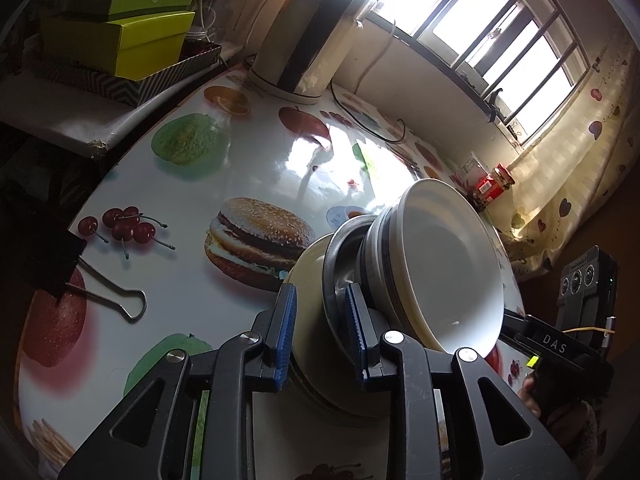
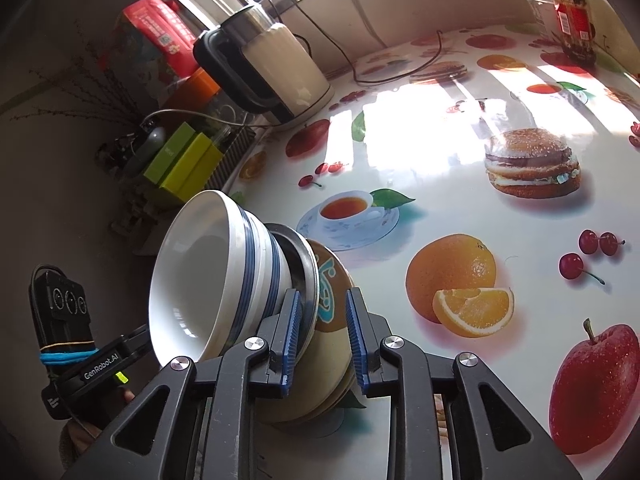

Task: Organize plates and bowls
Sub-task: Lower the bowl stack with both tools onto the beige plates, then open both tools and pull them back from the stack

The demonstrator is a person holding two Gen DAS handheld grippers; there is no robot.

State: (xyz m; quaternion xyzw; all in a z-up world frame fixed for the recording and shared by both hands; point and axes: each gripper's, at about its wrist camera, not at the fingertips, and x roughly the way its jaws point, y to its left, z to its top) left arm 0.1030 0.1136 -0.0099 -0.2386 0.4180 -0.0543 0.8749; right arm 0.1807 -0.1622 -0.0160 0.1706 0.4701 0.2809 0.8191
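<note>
A stack of dishes is held on edge between both grippers over the fruit-print table (image 1: 256,160). It holds white bowls with blue stripes (image 1: 452,268) (image 2: 208,276), a metal plate (image 1: 340,256) (image 2: 300,256) and a cream plate with a brown and teal pattern (image 1: 308,280) (image 2: 332,284). My left gripper (image 1: 320,320) is shut on the rims of the cream and metal plates. My right gripper (image 2: 324,320) is shut on the same plates from the opposite side. Each gripper shows in the other's view: the right (image 1: 560,344), the left (image 2: 92,368).
A white electric kettle (image 1: 308,44) (image 2: 276,68) with its cord stands at the table's back. Green boxes (image 1: 120,24) (image 2: 180,164) are stacked on the left. A binder clip (image 1: 104,296) lies on the table. Red packets (image 1: 492,184) (image 2: 568,16) sit near the curtain and barred window (image 1: 500,28).
</note>
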